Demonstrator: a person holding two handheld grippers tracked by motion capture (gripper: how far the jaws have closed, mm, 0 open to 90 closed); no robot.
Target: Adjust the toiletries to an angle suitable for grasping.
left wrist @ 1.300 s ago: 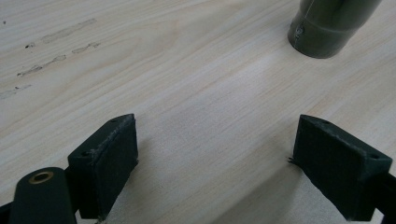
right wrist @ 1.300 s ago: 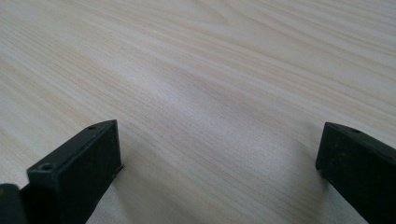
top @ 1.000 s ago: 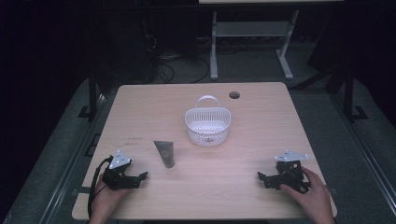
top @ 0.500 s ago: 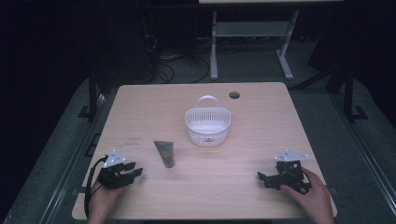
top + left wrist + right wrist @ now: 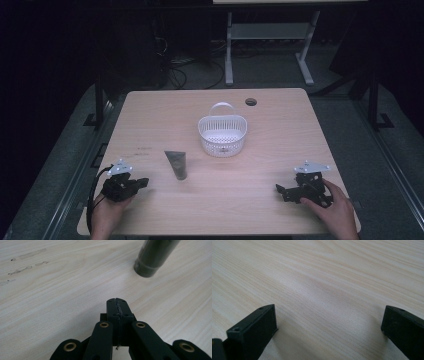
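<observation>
High view: the left claw (image 5: pixel 139 183) has just closed its jaws on nothing; the dark grey squeeze tube (image 5: pixel 177 164) lies ahead and right of it, apart, so no grasp has begun. Left gripper view: pads pressed together above the pale wooden counter (image 5: pixel 62 290). Right gripper view: right claw (image 5: pixel 329 322) spread wide, idle.

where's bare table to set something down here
Bare wood runs between the left gripper and right gripper, in front of the dark tube. The far strip behind the white basket is free too. Mid-table, the tube and basket sit close together.
</observation>
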